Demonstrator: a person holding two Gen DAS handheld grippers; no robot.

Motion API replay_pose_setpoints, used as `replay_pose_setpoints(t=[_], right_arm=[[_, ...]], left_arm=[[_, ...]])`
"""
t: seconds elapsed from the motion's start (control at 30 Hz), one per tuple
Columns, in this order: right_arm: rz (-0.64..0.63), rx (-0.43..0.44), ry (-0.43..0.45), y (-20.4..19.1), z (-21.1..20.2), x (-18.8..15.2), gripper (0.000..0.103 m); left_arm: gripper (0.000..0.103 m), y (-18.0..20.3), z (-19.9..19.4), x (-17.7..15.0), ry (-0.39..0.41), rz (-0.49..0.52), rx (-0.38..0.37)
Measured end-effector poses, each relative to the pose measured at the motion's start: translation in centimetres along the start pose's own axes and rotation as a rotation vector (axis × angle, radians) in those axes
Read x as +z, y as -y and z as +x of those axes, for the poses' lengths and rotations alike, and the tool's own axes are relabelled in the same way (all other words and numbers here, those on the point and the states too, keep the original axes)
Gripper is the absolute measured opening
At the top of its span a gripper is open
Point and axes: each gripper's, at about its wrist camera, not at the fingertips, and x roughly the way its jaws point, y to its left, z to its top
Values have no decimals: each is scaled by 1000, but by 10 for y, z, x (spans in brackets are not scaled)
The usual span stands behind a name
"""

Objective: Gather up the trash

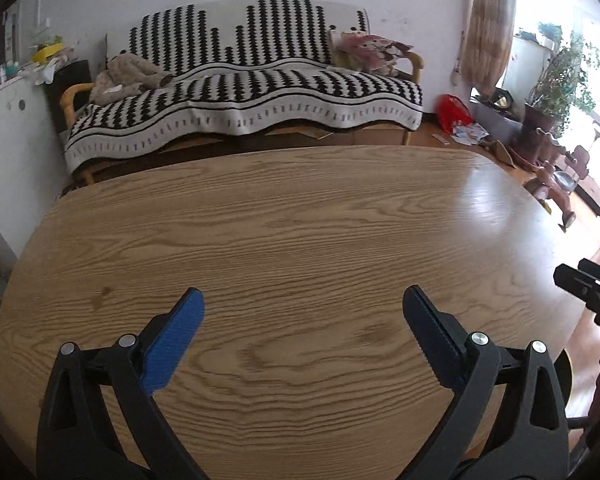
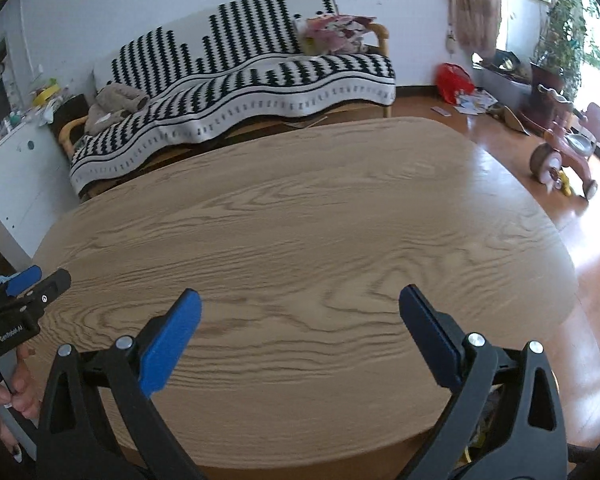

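Both left tongs (image 1: 303,308) and right tongs (image 2: 300,308) spread, empty over table (image 1: 300,220); locate trash first, likely floor scraps (image 2: 474,102).

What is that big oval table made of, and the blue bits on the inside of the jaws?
The table looks like wood or a wood-look veneer: bold grain lines, and a smooth semi-gloss finish that mirrors window light at its right end. The blue pads on the left gripper look like ribbed rubber or soft plastic, matte, on black hard-plastic arms. Those on the right gripper look the same.
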Motion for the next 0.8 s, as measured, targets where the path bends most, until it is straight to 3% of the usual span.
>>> replay_pose_setpoints(t=[0.3, 0.8], right_arm=[[-13, -3, -3, -25, 14, 0, 96], [-24, 6, -10, -33, 21, -2, 96]], left_arm=[[96, -36, -5, -5, 4, -19, 21], [96, -38, -5, -3, 10, -23, 23]])
